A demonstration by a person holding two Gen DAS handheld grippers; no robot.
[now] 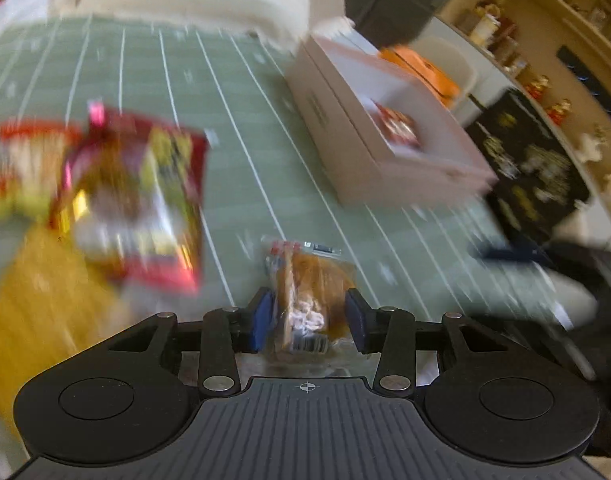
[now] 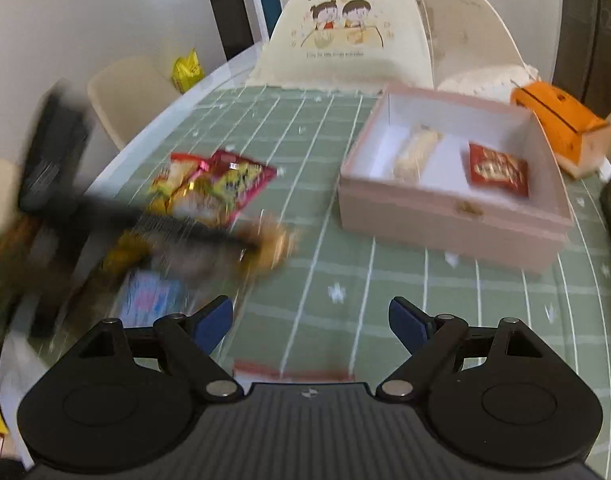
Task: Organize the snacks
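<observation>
My left gripper (image 1: 310, 322) is shut on a clear packet with a brown pastry (image 1: 311, 288), held above the green checked tablecloth (image 1: 233, 128). In the right wrist view the left gripper shows as a dark blur with the brown pastry packet (image 2: 271, 246) at its tip. My right gripper (image 2: 310, 322) is open and empty above the cloth. The pink box (image 2: 457, 216) stands open at the right and holds a pale packet (image 2: 415, 152) and a red packet (image 2: 498, 169). It also shows in the left wrist view (image 1: 369, 148).
A pile of red and yellow snack packets (image 2: 213, 184) lies left of centre and shows in the left wrist view (image 1: 133, 196). An orange bread-shaped holder (image 2: 561, 132) stands behind the box. A pink-and-blue packet (image 2: 149, 296) lies near my right gripper. Chairs (image 2: 345, 36) stand at the far edge.
</observation>
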